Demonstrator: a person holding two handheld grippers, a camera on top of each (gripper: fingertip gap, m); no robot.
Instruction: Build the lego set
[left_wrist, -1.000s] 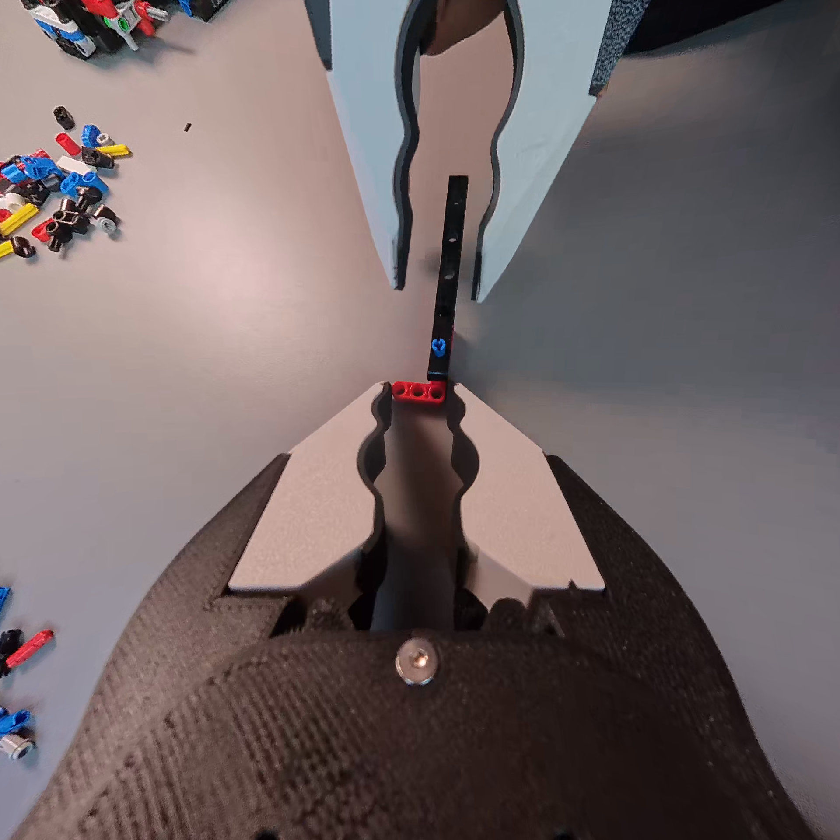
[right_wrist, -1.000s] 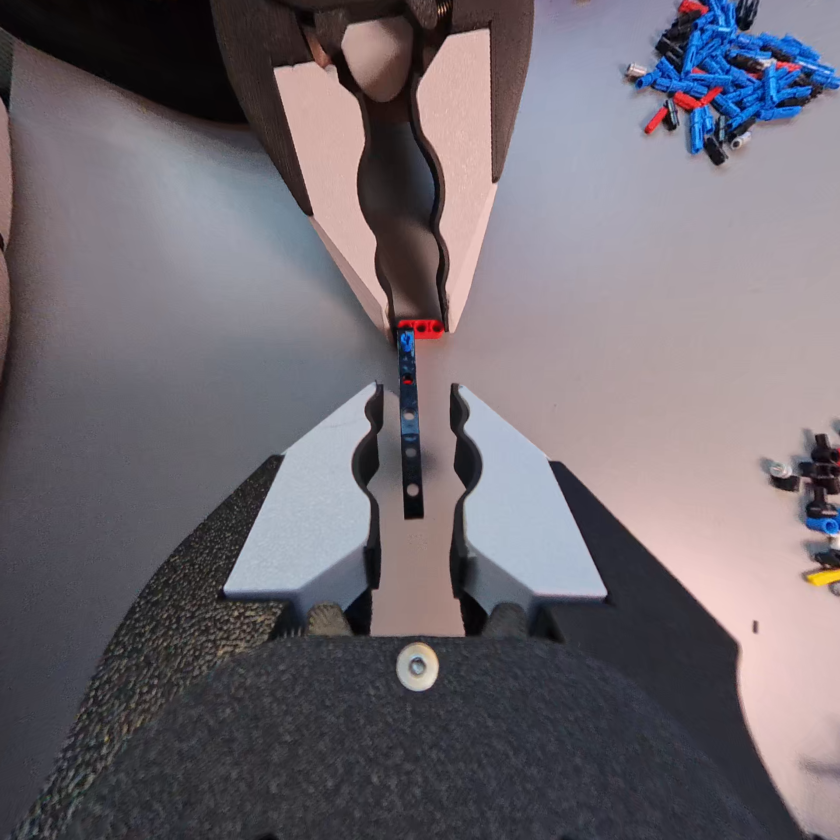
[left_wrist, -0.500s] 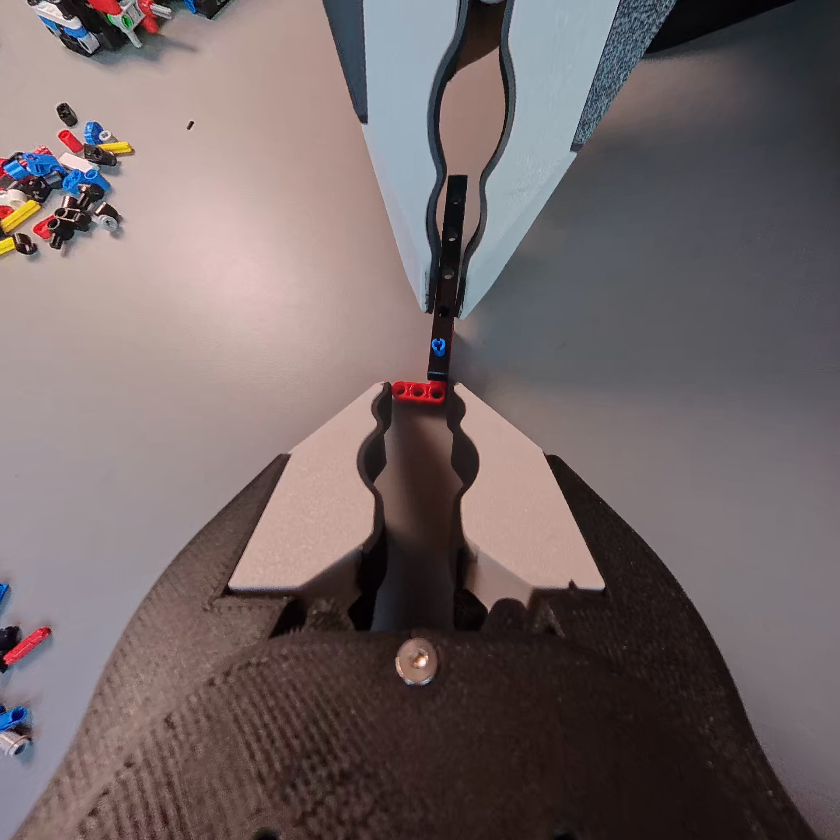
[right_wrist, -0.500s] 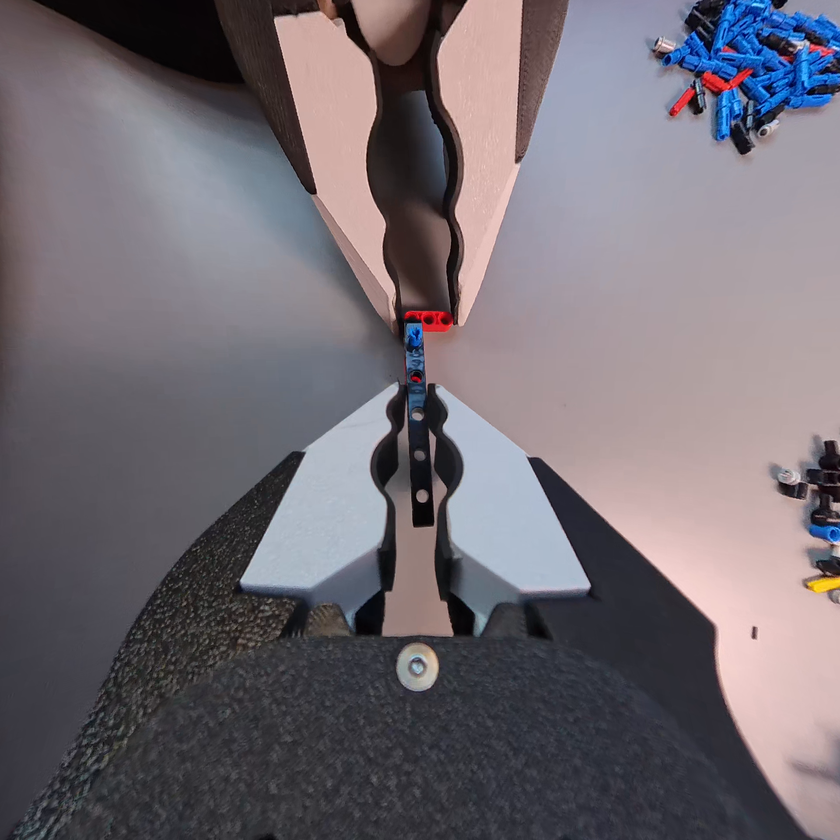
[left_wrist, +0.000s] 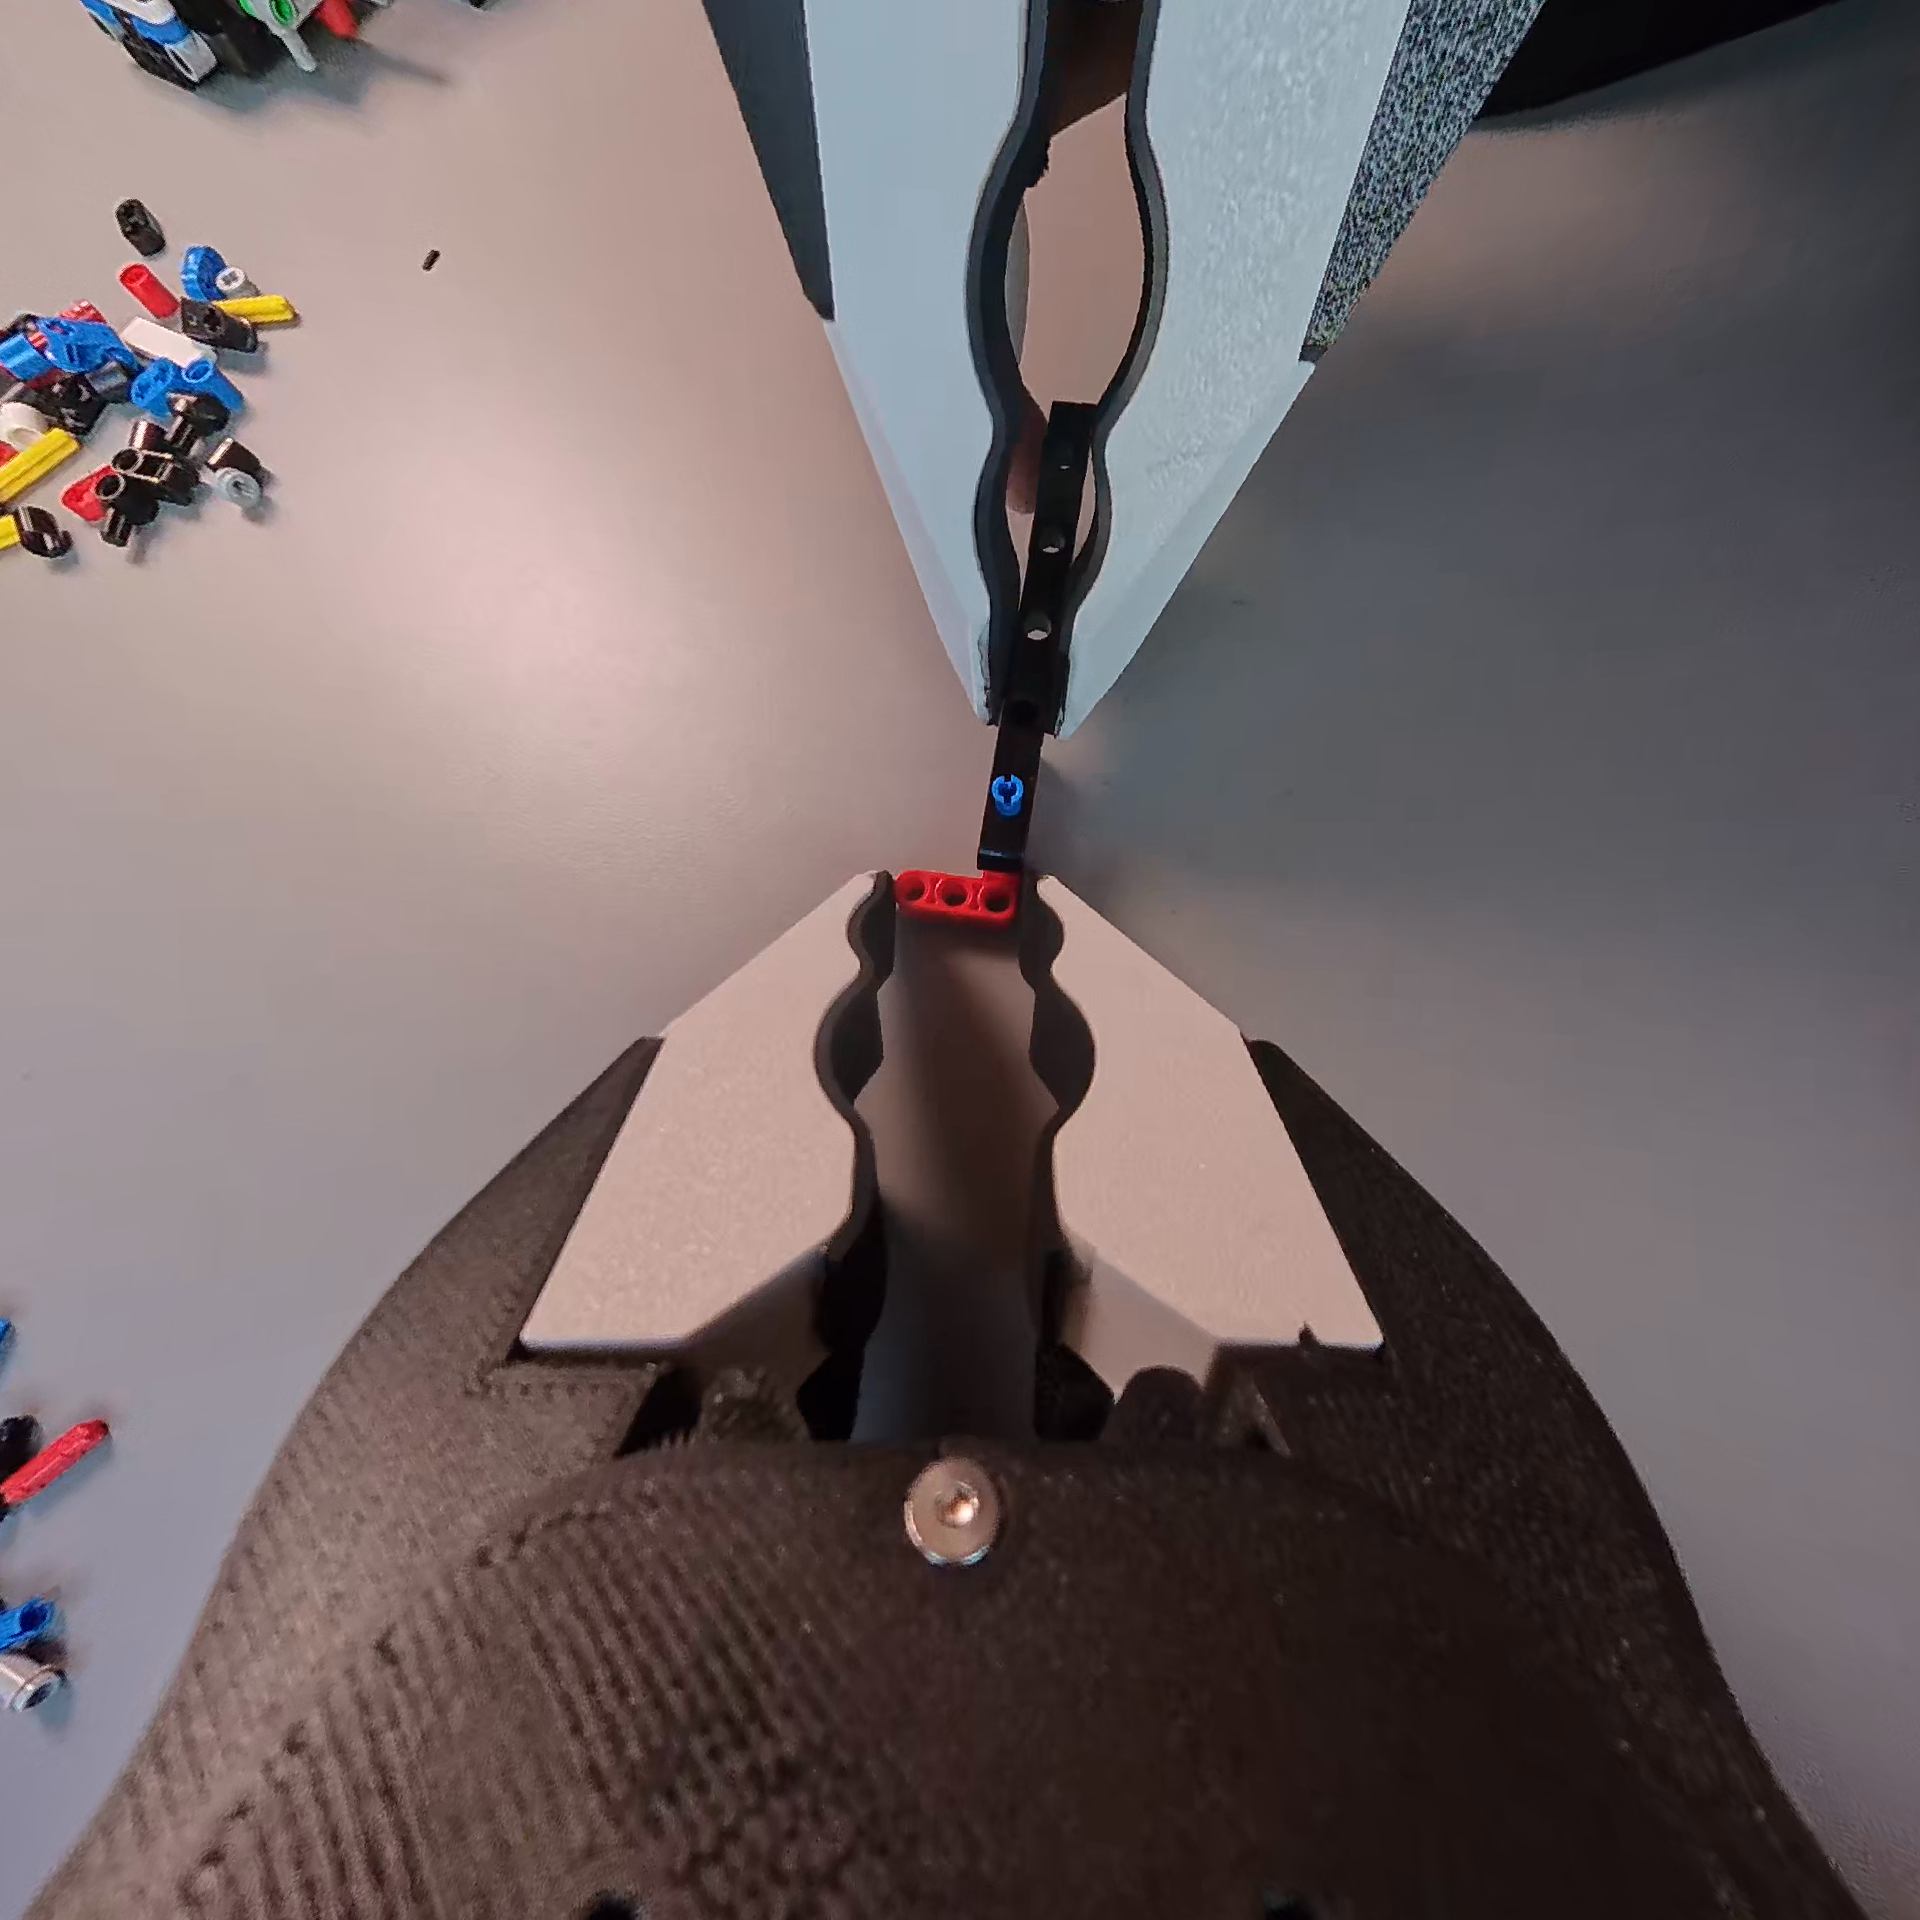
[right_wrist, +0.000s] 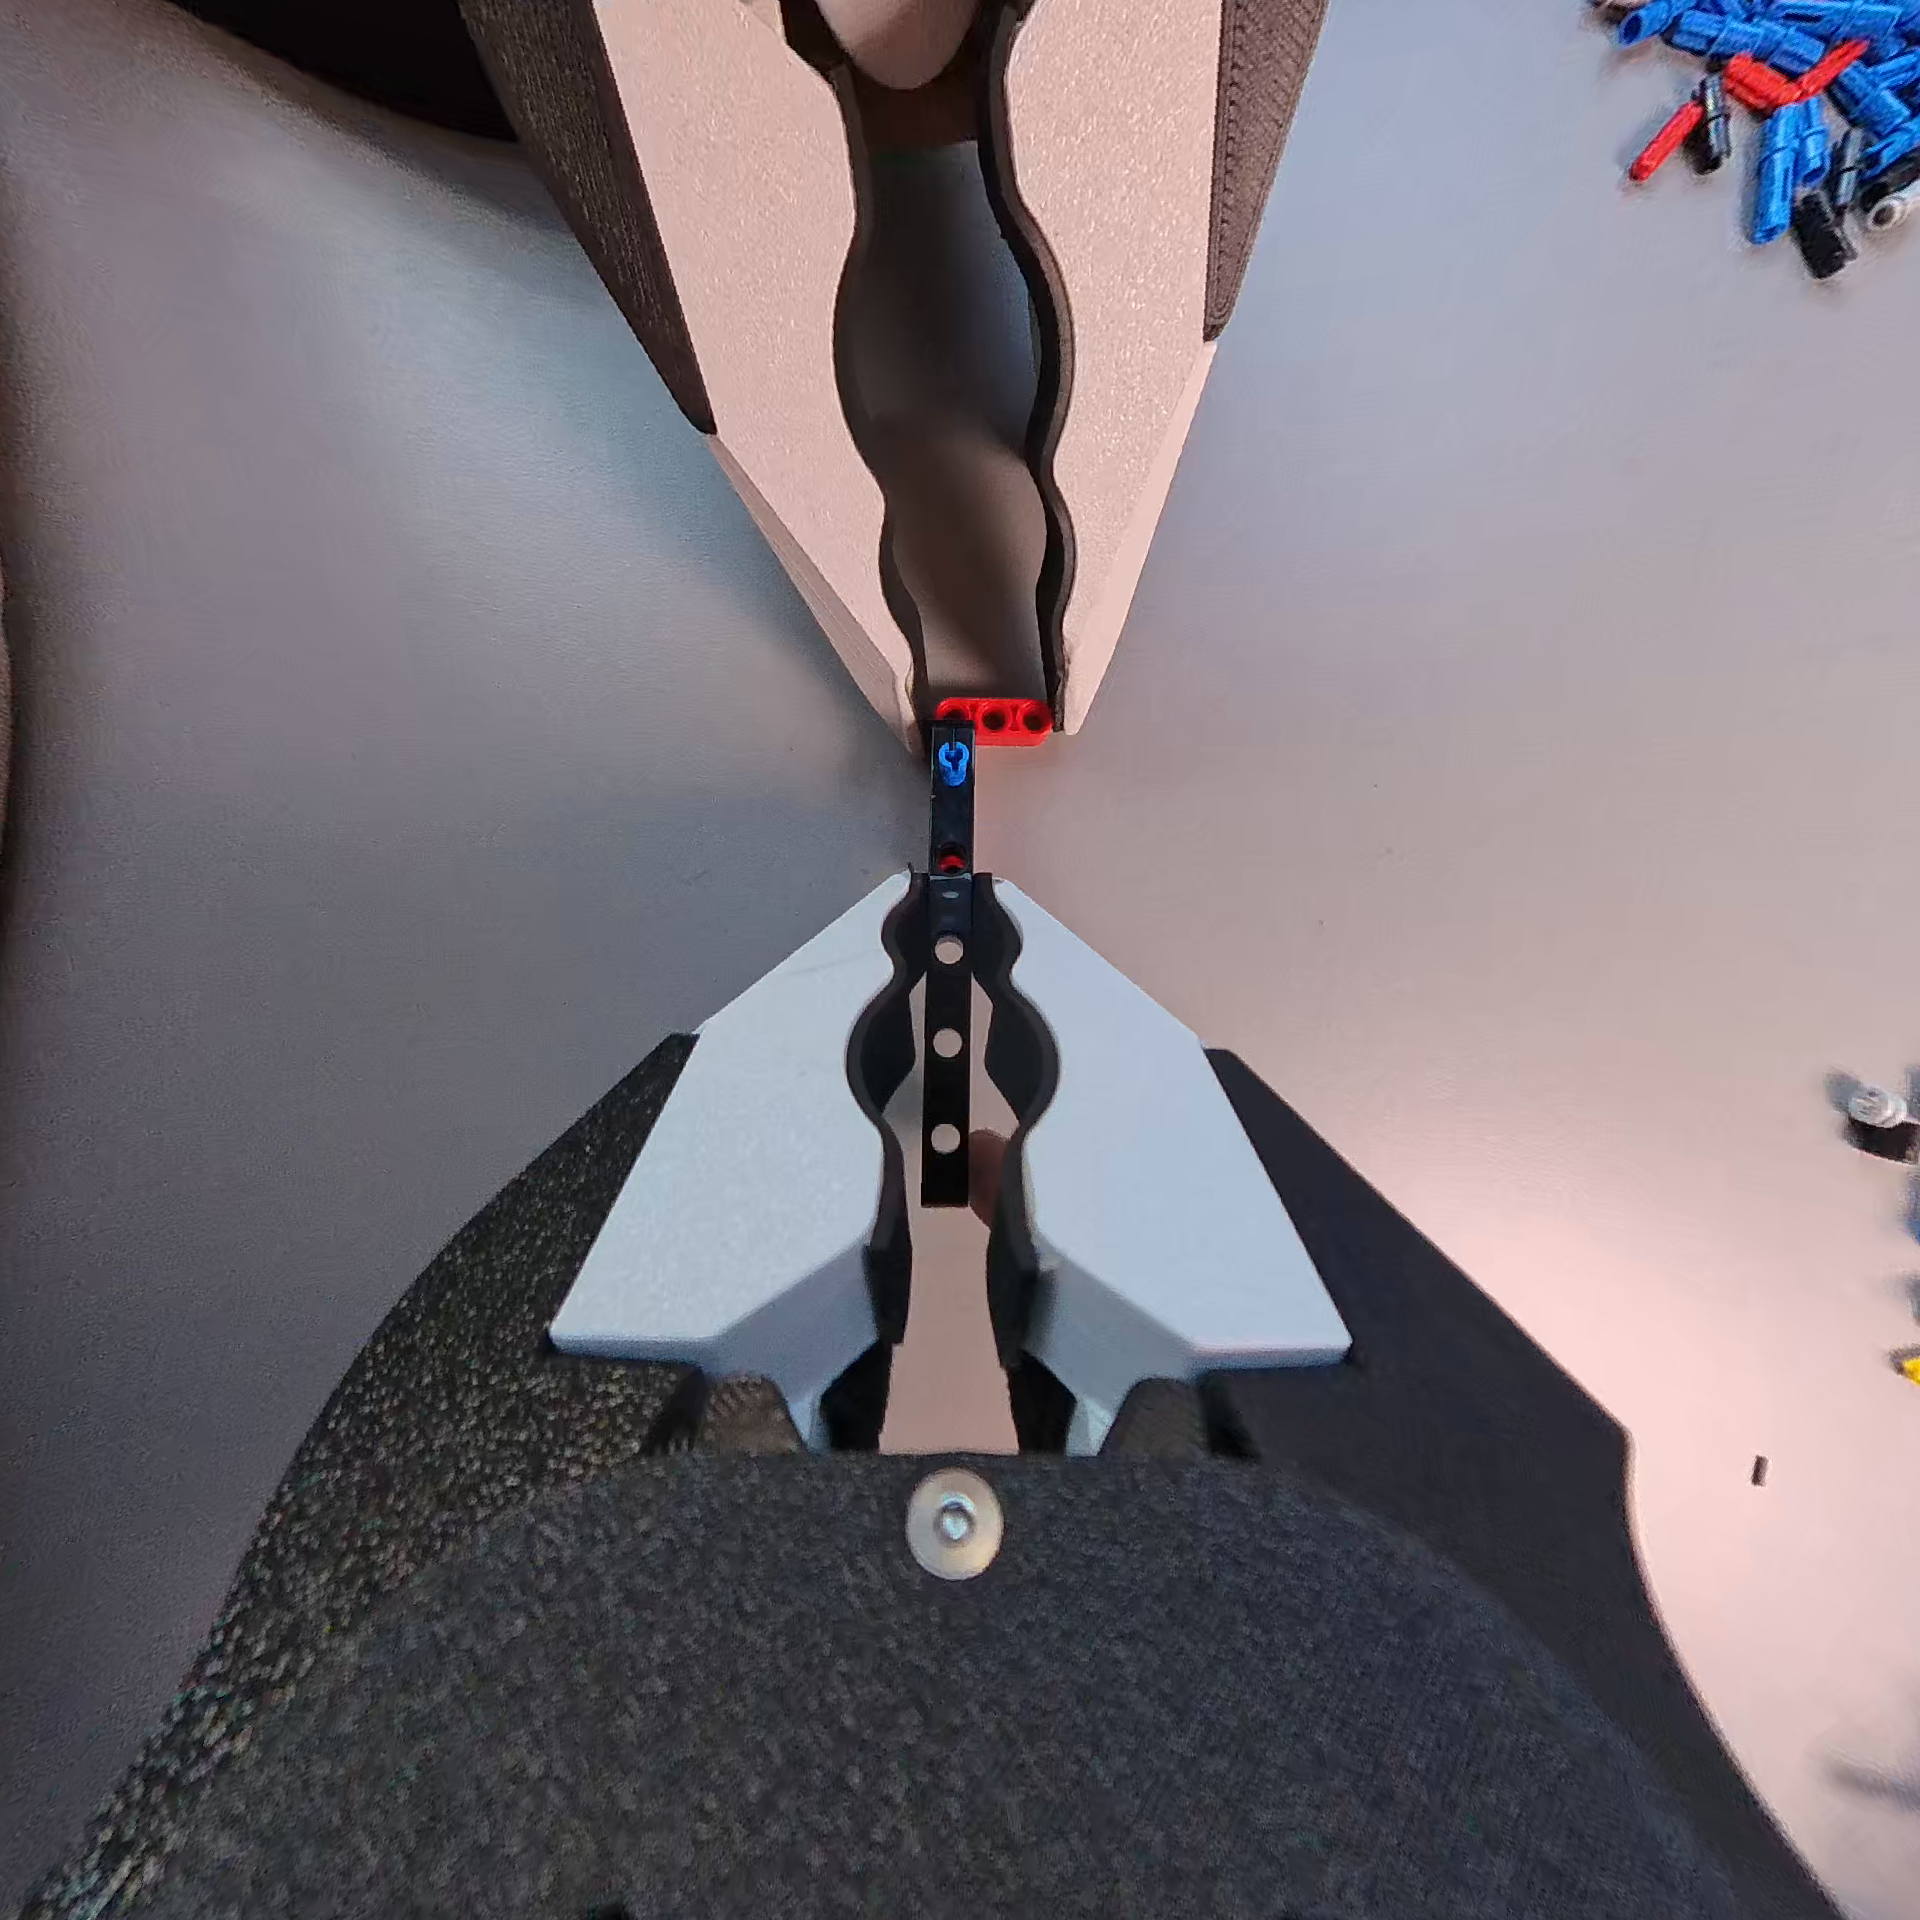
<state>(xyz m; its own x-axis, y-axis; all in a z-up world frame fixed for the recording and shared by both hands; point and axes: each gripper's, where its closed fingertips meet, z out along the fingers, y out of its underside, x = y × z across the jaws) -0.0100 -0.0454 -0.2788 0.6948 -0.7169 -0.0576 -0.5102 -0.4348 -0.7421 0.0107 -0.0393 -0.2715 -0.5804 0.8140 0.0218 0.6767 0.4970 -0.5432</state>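
I pinch the red beam (left_wrist: 957, 898) in my left gripper (left_wrist: 957, 904); my right gripper (right_wrist: 948, 894) clamps the black beam (right_wrist: 948, 1039), seemingly joined; next, press square.

Hand-held grippers: two, the left hand-held gripper (left_wrist: 956, 904) and the right hand-held gripper (right_wrist: 948, 883), each with two pale grey wedge-shaped fingers.

Long black plastic beam with a row of round holes (right_wrist: 947, 1039): one.

Short red plastic three-hole beam (left_wrist: 956, 896): one.

Small blue plastic pin set in the black beam (left_wrist: 1006, 794): one.

Grey matte desk (left_wrist: 468, 727): one.

Heaps of loose small parts on the desk: three, namely a mixed blue, black, yellow and red heap (left_wrist: 114, 395), a smaller cluster at the left edge (left_wrist: 31, 1558), and a mostly blue pin heap (right_wrist: 1808, 114). Pieces within each heap too many and too small to count.
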